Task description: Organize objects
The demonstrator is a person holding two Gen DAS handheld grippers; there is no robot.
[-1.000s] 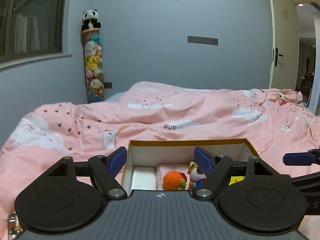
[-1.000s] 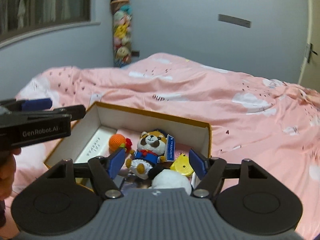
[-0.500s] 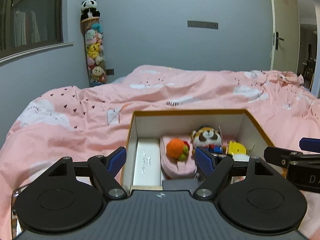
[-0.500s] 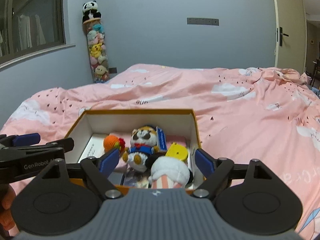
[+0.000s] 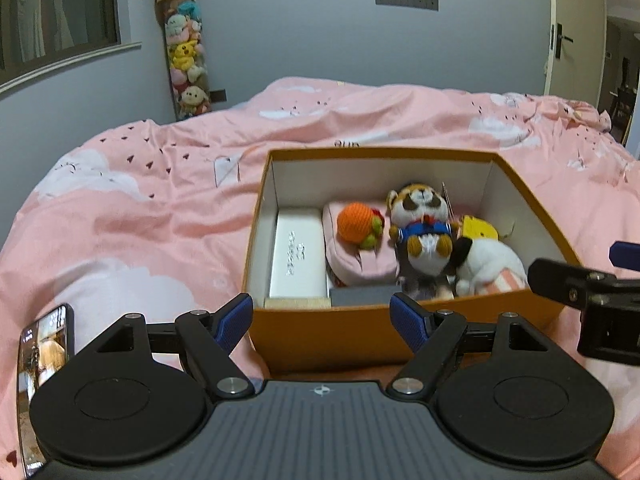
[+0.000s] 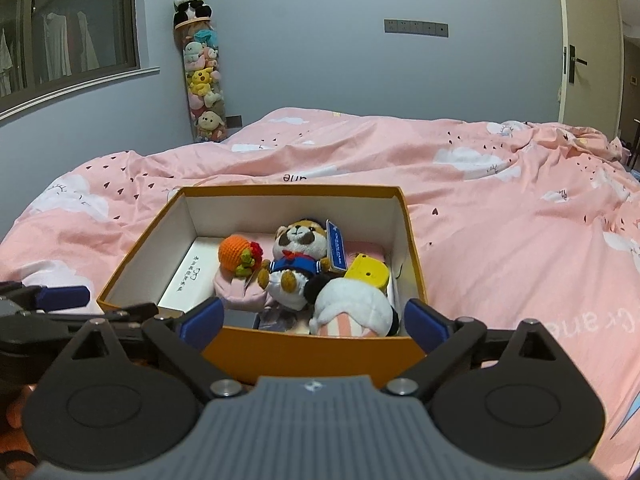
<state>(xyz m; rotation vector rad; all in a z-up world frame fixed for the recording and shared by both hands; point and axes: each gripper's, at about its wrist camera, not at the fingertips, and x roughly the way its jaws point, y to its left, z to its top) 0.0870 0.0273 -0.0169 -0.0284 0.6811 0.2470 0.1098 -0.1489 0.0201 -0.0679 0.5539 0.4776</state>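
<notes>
Since a second ago both of my views have tipped down toward the box, so I now see its whole inside instead of just the far wall and a strip of toys. The right gripper has widened a good deal: its blue fingers, which framed only the toys before, now stand wider than the near wall of the box, and they are still opening. Nothing lies between them but air above the box's near edge; they touch nothing.

The left gripper is spread wide as well, its fingers hanging in front of the box's near wall, holding nothing and apart from the cardboard as far as I can tell.

The orange box sits on the pink bed. Inside, along the left wall, lies a white case; beside it a pink pouch with an orange crocheted ball on top. A raccoon plush in a blue jacket sits mid-box, a yellow toy to its right, and a white plush rests against the near wall. A phone lies on the bed at my left edge.
</notes>
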